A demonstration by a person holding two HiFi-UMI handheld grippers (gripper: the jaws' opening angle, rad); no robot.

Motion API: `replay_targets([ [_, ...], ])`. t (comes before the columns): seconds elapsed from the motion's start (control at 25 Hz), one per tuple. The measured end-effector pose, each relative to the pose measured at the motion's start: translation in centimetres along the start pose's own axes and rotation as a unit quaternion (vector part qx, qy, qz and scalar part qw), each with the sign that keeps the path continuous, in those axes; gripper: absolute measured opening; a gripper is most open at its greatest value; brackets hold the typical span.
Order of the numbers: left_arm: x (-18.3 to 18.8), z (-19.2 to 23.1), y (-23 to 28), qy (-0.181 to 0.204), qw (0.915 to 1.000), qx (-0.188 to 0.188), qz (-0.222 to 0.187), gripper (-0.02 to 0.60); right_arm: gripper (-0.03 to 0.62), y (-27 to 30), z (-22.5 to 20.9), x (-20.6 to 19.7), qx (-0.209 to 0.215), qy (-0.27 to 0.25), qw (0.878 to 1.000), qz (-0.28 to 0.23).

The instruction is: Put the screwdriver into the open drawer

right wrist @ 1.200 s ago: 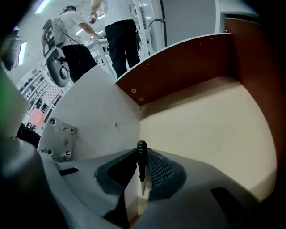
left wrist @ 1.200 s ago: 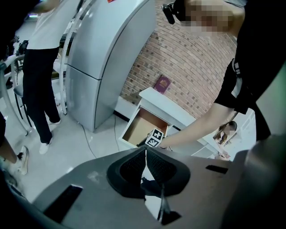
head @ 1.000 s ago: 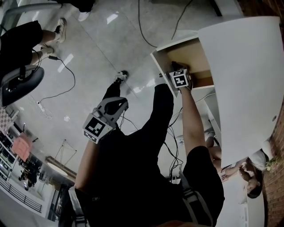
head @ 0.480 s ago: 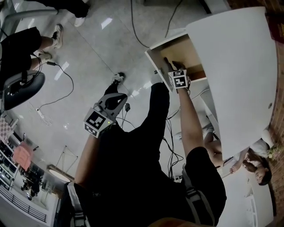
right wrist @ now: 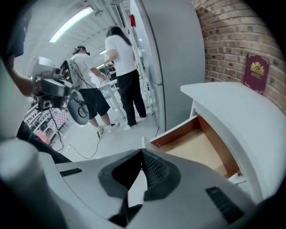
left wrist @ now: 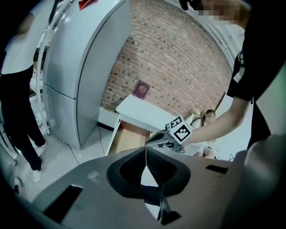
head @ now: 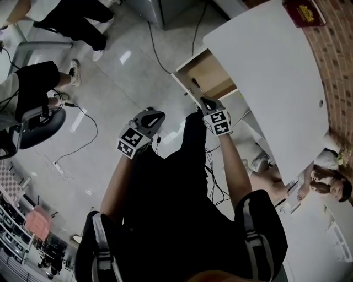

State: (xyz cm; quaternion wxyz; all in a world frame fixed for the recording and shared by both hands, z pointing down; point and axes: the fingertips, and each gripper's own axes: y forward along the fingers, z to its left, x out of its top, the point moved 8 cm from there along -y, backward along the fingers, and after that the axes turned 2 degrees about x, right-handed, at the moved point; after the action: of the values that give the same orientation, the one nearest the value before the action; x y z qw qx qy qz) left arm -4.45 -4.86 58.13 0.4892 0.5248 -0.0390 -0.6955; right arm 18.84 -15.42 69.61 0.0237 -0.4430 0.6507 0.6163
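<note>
Screwdriver [head: 195,86], seemingly dark sliver in drawer [head: 212,74], just beyond right gripper [head: 204,101]; jaws just closed, empty.

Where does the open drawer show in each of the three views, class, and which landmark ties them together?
Head view: open drawer upper middle, at the left edge of the white desk top.
Left gripper view: drawer at centre, below the desk top.
Right gripper view: drawer right of centre, under the desk top.
Shared landmark: the maroon booklet on the desk top, in all three.
</note>
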Motion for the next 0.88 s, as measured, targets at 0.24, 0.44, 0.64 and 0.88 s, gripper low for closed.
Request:
replay_targets([
  [0.24, 2.5, -1.3, -0.6, 0.039, 0.9987, -0.029, -0.016, 0.019, 0.057, -7.1, 3.6, 2.5, -0.021, -0.012, 0.998, -0.049],
  [0.44, 4.9, -2.6, -1.3, 0.088, 0.9946, -0.053, -0.014, 0.018, 0.057, -11.1, 6.6, 3.0, -0.05, -0.001, 0.995, -0.083],
  [0.64, 6.4, -3.9, -1.4, 0.1, 0.9919, -0.07, -0.035, 0.02, 0.057, -14.2, 9.0, 2.7, -0.082, -0.017, 0.992, -0.096],
  [0.88, 5.7, -5.8, -1.9, 0.112, 0.9888, -0.094, -0.03, 0.018, 0.057, -15.7, 11.2, 1.9, -0.124, -0.008, 0.986, -0.113],
])
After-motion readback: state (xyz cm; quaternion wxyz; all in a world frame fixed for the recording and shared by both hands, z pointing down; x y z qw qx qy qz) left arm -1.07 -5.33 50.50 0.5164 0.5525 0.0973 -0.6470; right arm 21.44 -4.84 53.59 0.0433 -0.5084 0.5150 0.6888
